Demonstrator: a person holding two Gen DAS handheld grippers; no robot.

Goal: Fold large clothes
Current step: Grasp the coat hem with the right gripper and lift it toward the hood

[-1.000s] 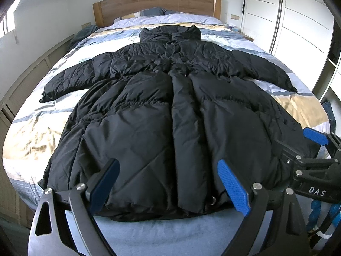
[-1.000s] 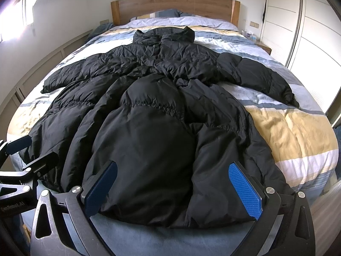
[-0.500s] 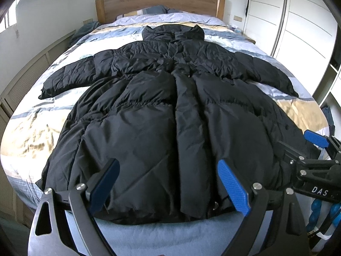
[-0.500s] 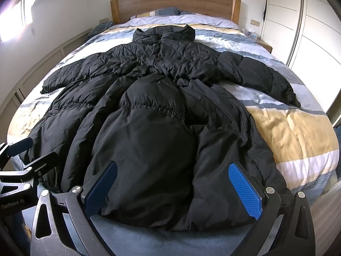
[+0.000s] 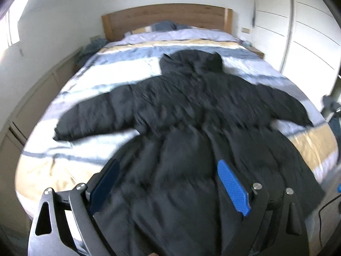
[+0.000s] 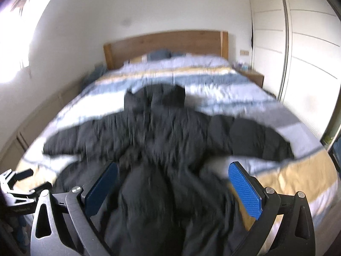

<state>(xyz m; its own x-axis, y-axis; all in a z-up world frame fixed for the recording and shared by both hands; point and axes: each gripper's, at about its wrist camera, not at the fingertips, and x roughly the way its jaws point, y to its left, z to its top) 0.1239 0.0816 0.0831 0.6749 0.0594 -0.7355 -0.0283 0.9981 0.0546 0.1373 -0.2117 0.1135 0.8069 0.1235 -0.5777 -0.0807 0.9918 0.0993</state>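
Long black quilted puffer coat (image 5: 191,132) spread flat, front up, on bed with blue, white and yellow striped duvet (image 5: 132,68), hood toward wooden headboard (image 5: 166,19), both sleeves stretched sideways. Left hand-held gripper (image 5: 172,187) poised over lower hem area, blue-padded fingers (image 5: 232,187) spread wide, grasping nothing. Right hand-held gripper (image 6: 172,187) likewise released above coat's lower part. Both views blurred. White wardrobe doors (image 5: 309,34) beside bed.

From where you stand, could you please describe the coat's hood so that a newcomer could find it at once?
Start at the wooden headboard and come down the striped duvet to the black puffer coat spread flat with its sleeves out. The hood is the bunched dark lump at the coat's far end, nearest the pillows, lying between the two sleeves.
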